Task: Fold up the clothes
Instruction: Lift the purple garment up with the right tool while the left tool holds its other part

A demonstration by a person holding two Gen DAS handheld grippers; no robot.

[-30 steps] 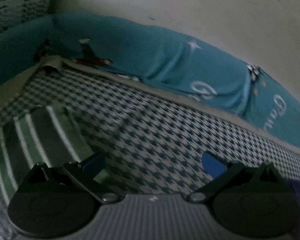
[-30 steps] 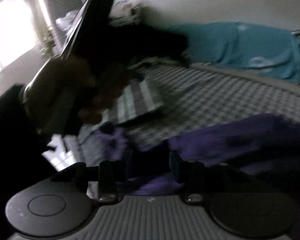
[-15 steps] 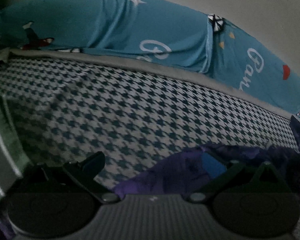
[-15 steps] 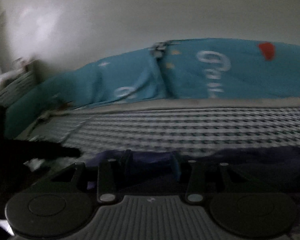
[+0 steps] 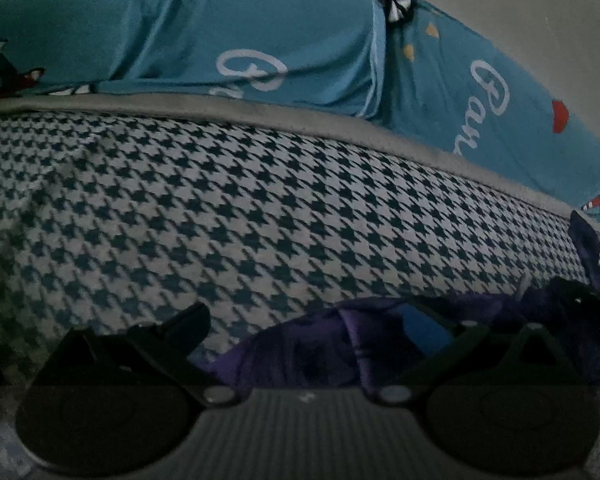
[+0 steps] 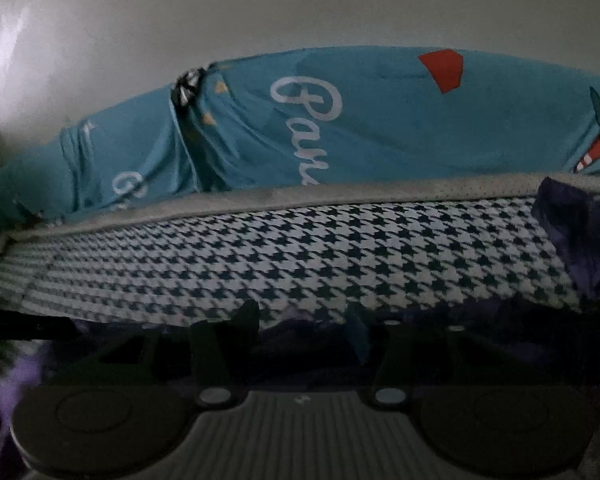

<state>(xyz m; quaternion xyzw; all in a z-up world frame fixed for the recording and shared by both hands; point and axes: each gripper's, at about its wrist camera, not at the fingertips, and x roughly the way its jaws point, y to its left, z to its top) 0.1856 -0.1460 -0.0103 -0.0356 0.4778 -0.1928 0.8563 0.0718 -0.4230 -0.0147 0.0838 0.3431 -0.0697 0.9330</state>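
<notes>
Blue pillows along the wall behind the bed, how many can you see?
2. One blue pillow lies on the left, the other blue pillow to its right; they meet near the middle. More could lie beyond the frame edges.

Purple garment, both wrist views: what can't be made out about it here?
- Purple garment, left wrist view: its lower part is hidden behind the left claw; type unreadable.
- Right wrist view: the garment runs off the right edge; near the right claw it is too dark to judge contact.

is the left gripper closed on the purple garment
No, the left gripper is wide open, with the purple garment lying loose between its fingers.
</notes>
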